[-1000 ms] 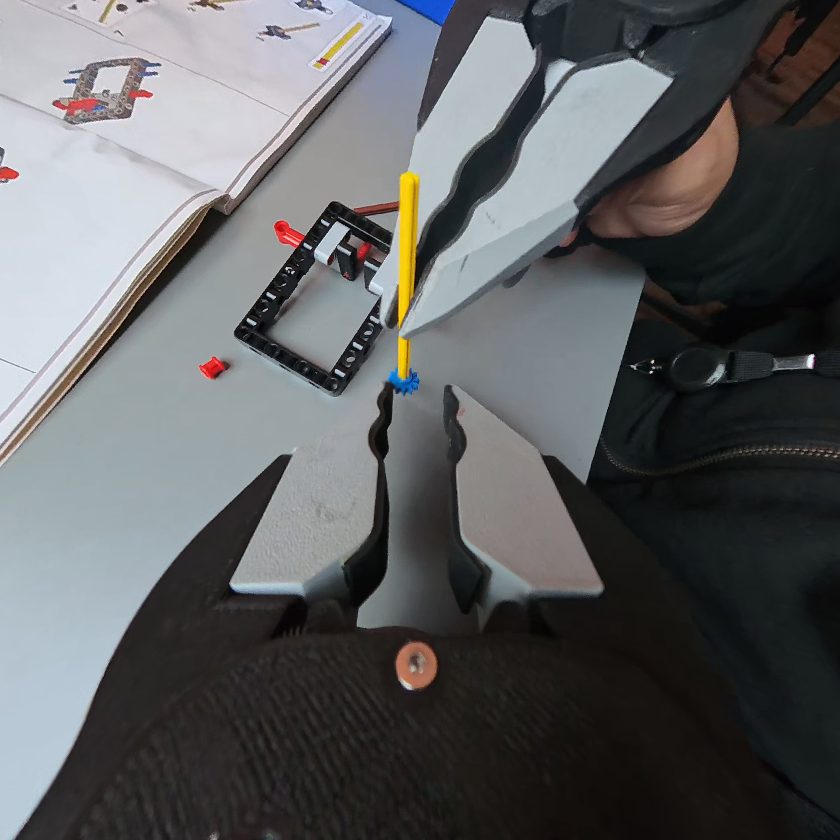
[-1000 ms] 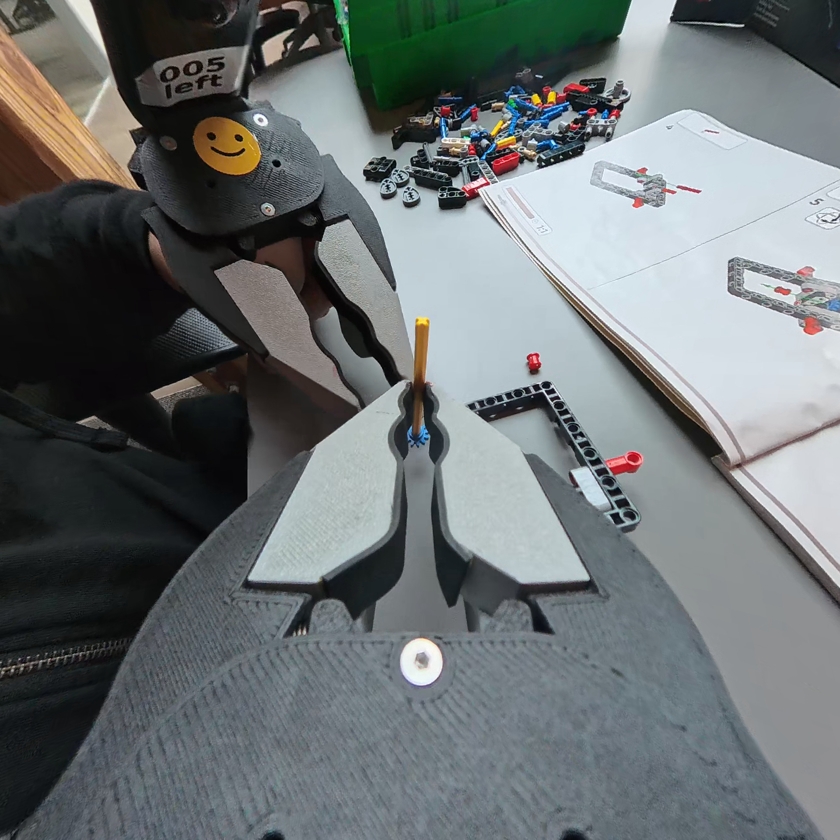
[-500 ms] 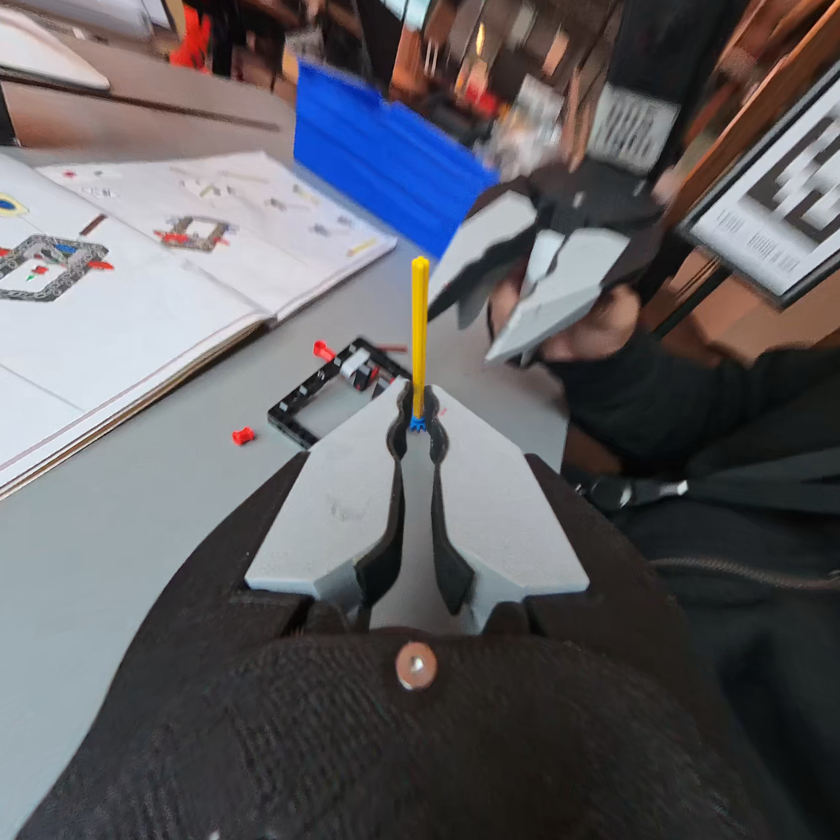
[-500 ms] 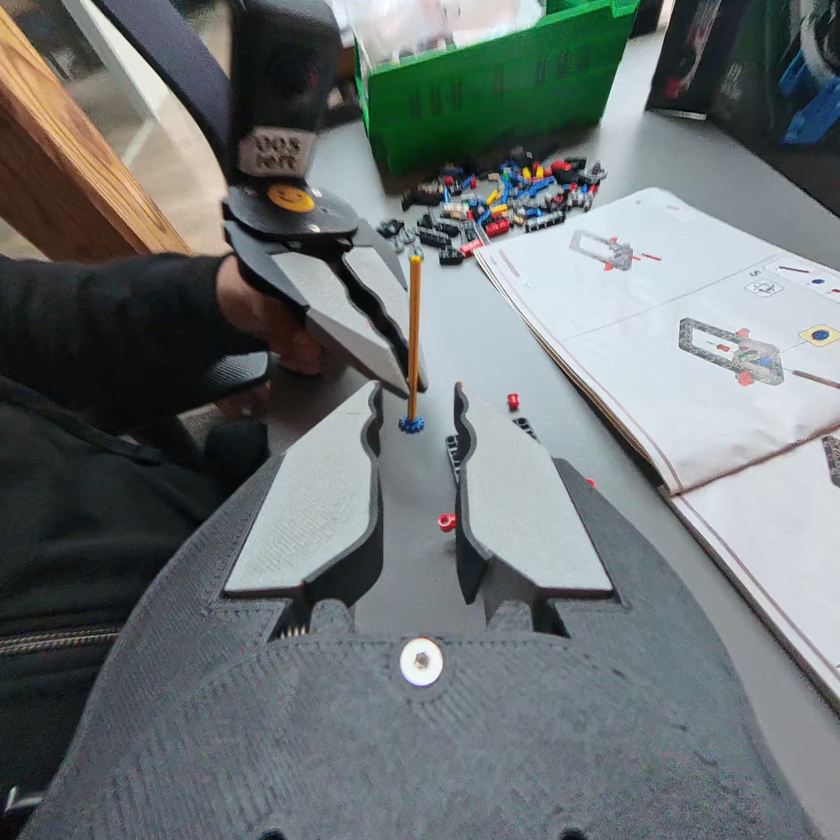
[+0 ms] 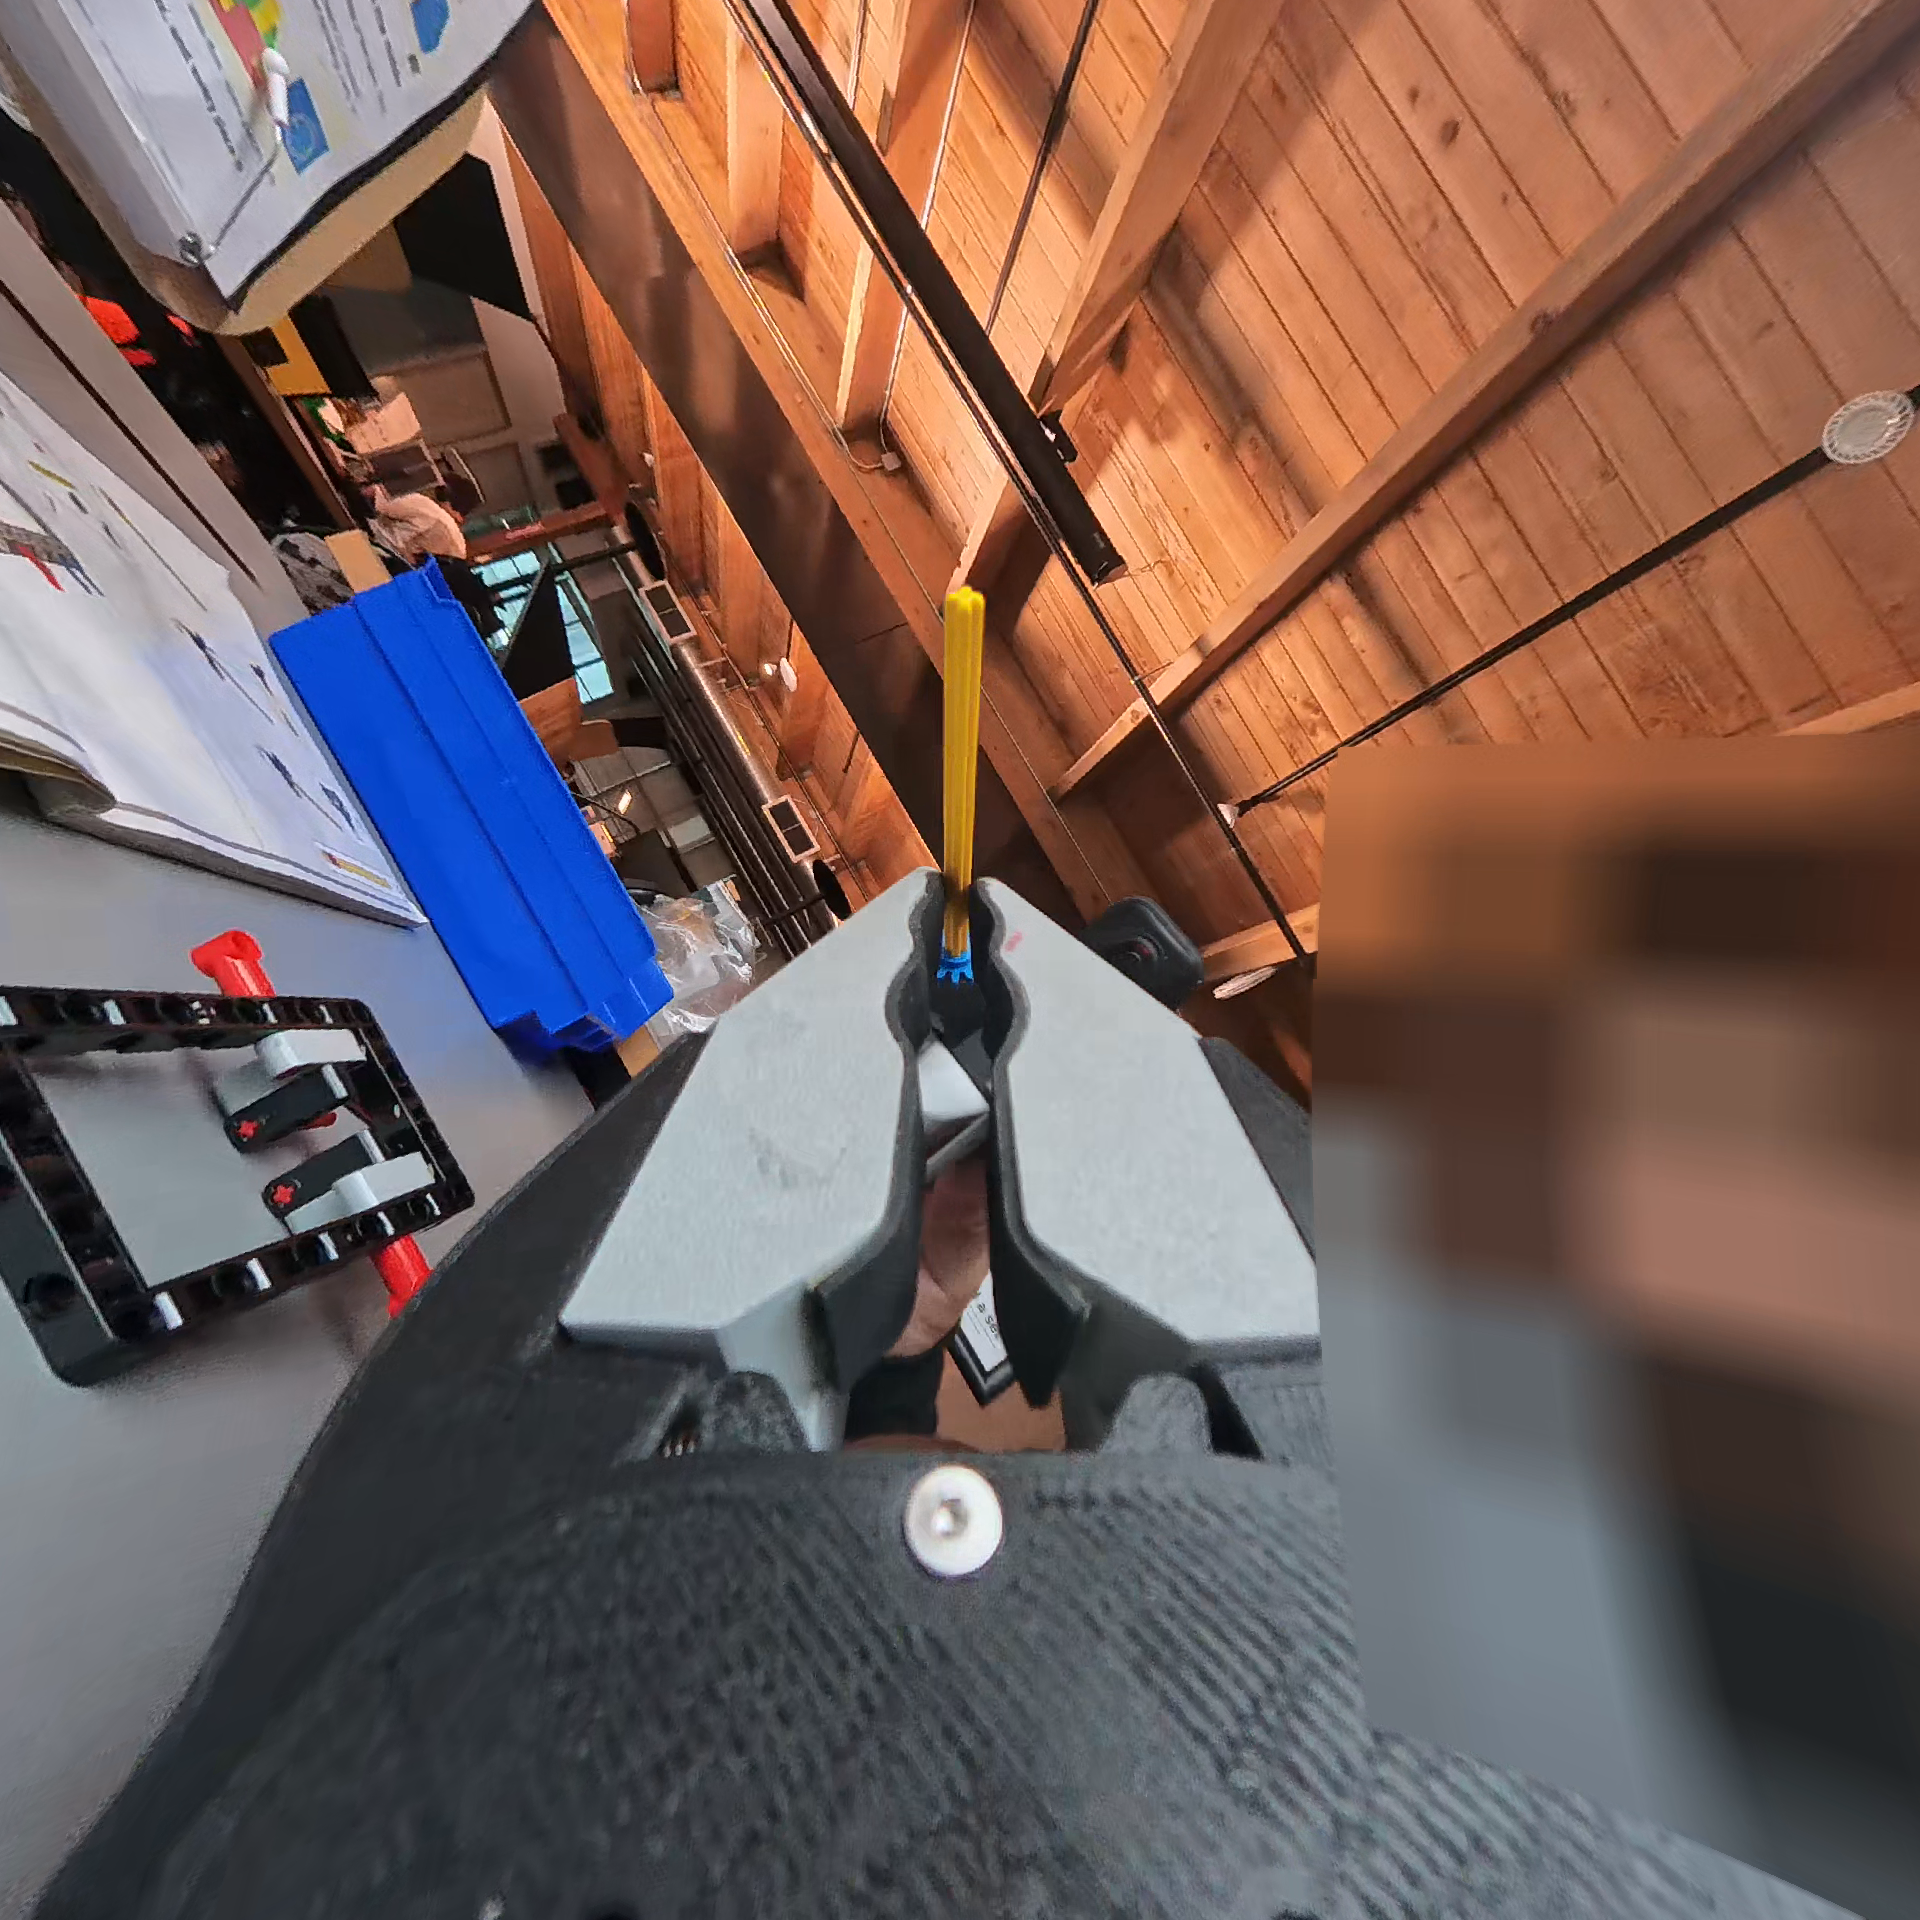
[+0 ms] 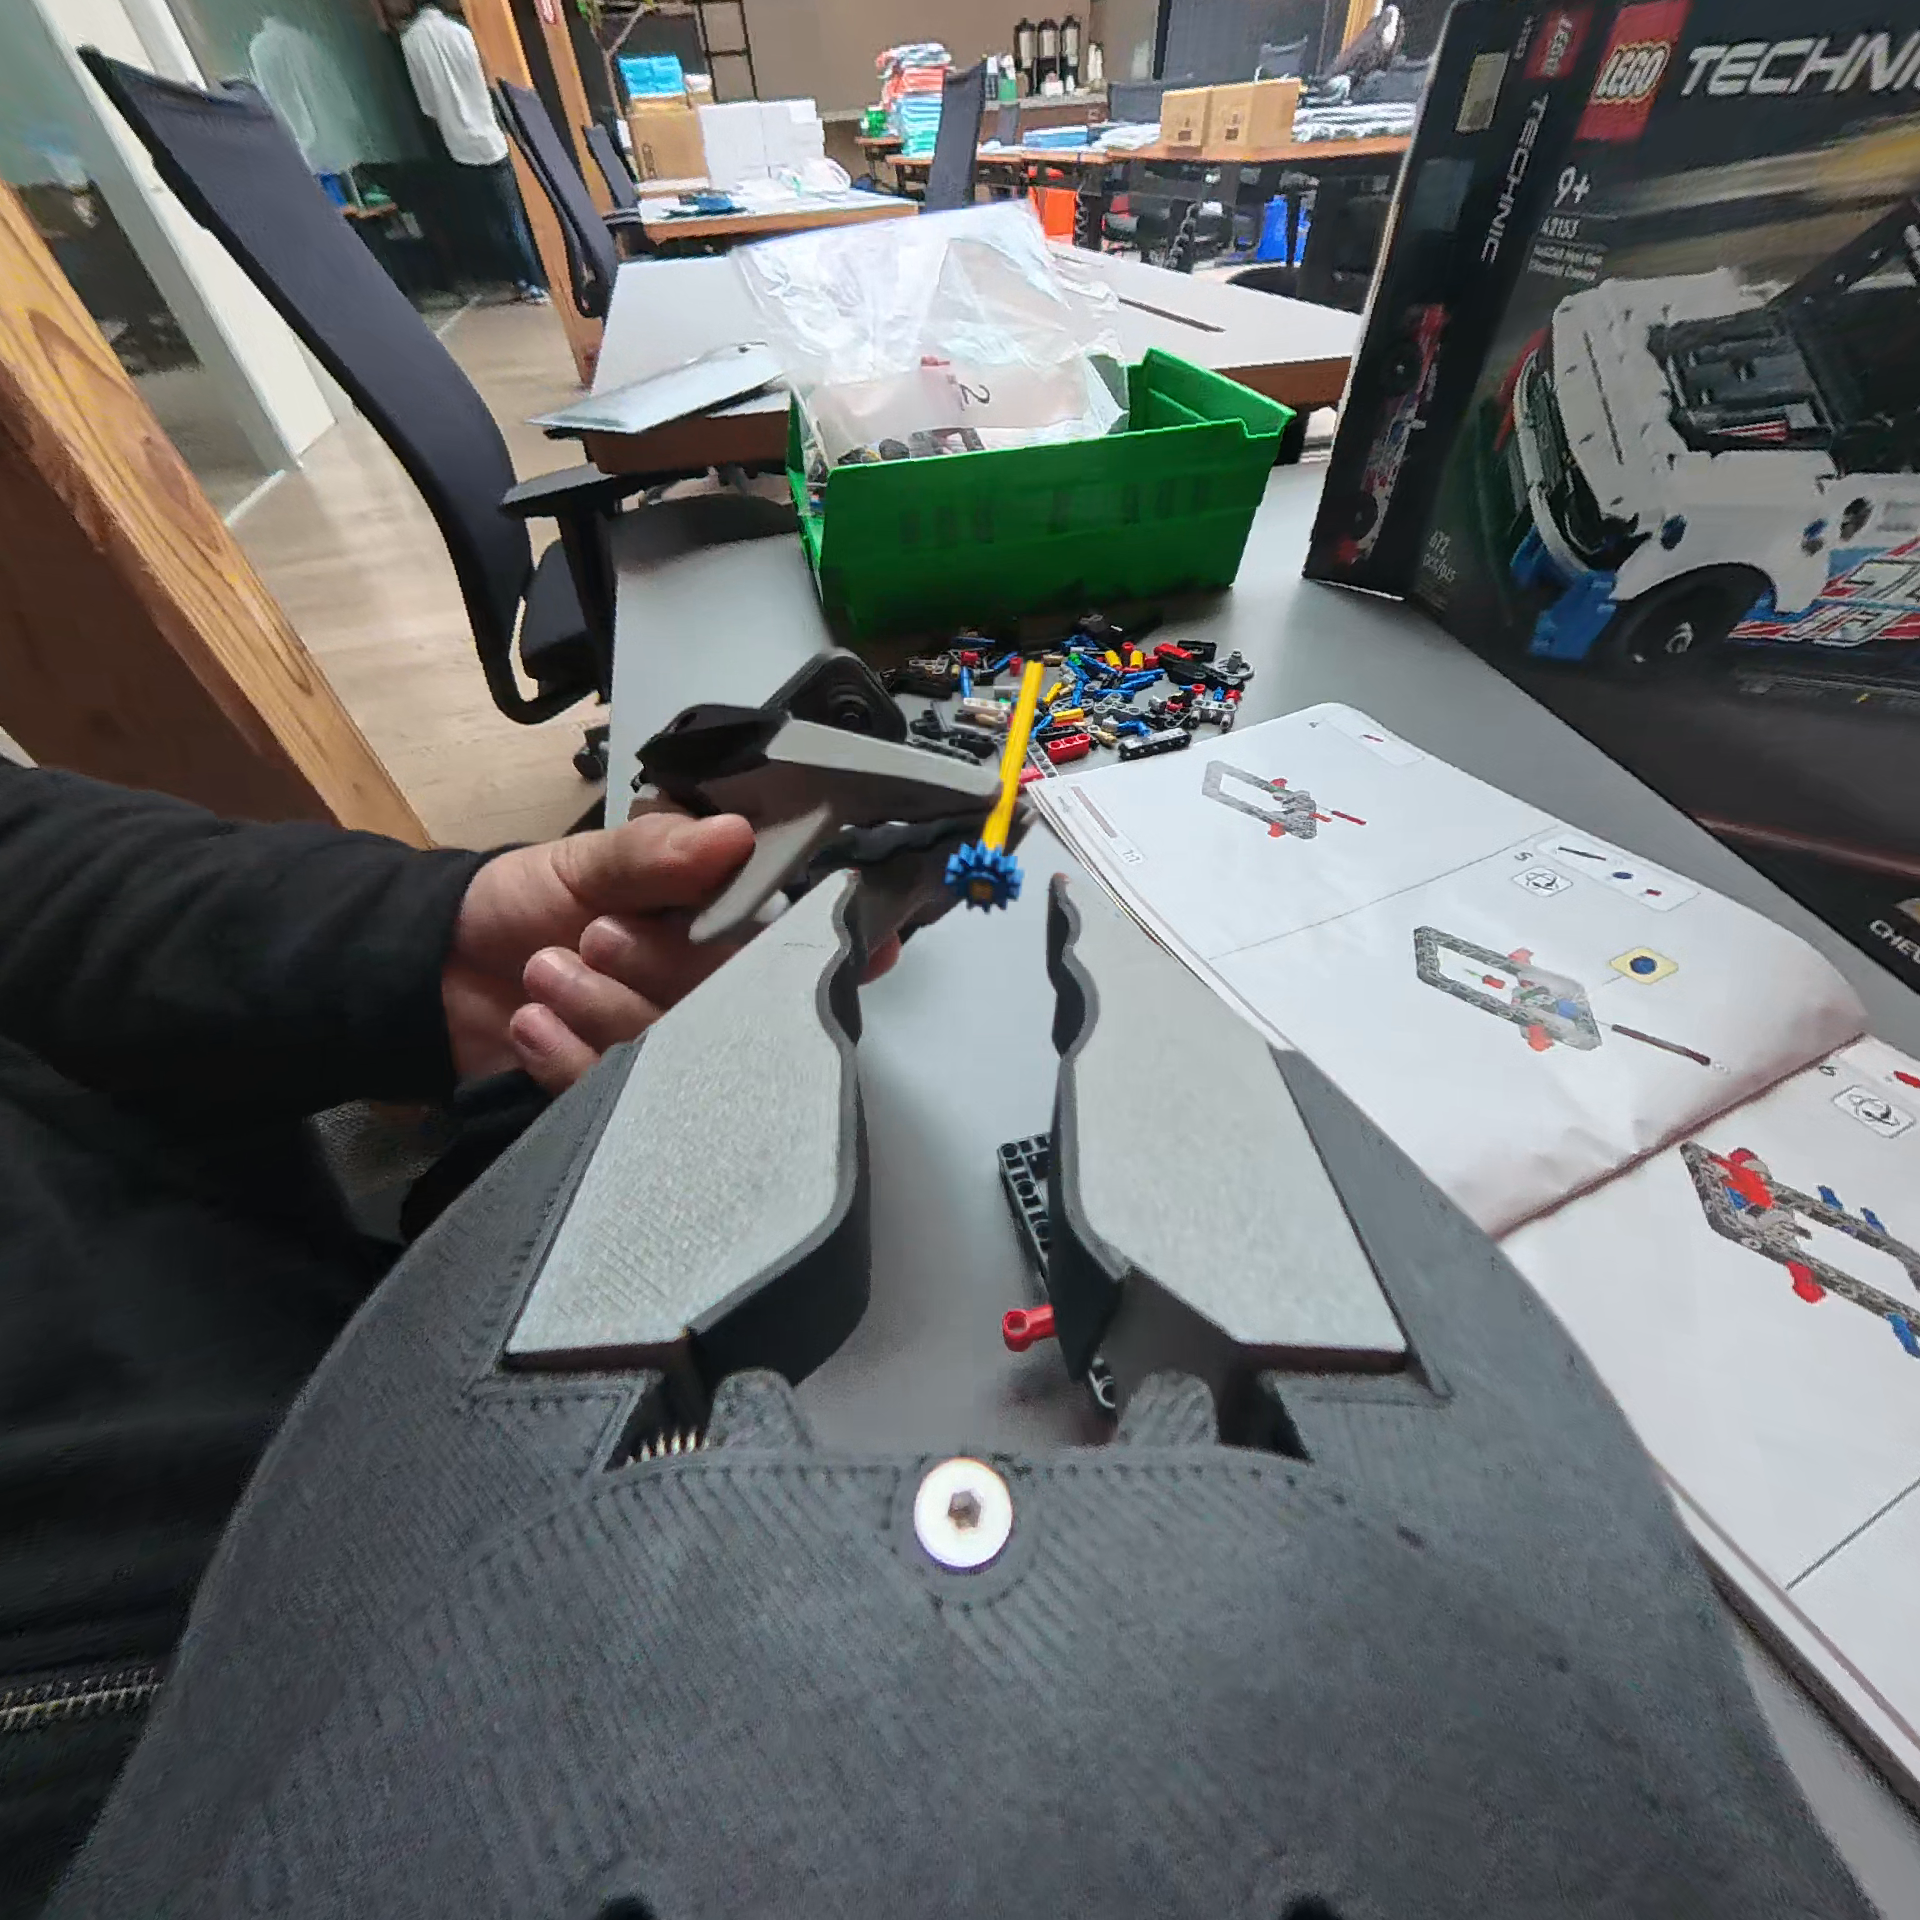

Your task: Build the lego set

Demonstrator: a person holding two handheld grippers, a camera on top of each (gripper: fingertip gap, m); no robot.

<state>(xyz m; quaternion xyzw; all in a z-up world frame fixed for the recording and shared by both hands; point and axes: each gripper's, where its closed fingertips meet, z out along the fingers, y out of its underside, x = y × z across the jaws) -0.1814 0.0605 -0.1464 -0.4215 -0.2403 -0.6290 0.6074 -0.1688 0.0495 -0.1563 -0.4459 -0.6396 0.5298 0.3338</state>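
Observation:
My left gripper (image 5: 958,896) is shut on a long yellow axle (image 5: 961,727) with a small blue gear (image 5: 954,964) at its lower end. It is tilted up toward the wooden ceiling. In the right wrist view the left gripper (image 6: 992,805) holds the yellow axle (image 6: 1018,743) and blue gear (image 6: 982,876) just beyond my right gripper (image 6: 951,899), which is open and empty. The black rectangular frame (image 5: 208,1164) with grey and red parts lies on the grey table (image 5: 156,1507); one corner of the frame shows between the right fingers (image 6: 1029,1184).
An open instruction booklet (image 6: 1455,935) lies at the right. A pile of loose pieces (image 6: 1070,696) sits before a green bin (image 6: 1039,520) with a plastic bag. The set's box (image 6: 1662,364) stands at the far right. A blue bin (image 5: 457,800) stands beyond the frame. The tips of both grippers are at nearly the same place.
The axle with the gear passed from my right gripper to my left, which closed on it. The right gripper opened and drew back. The left gripper then tilted upward.

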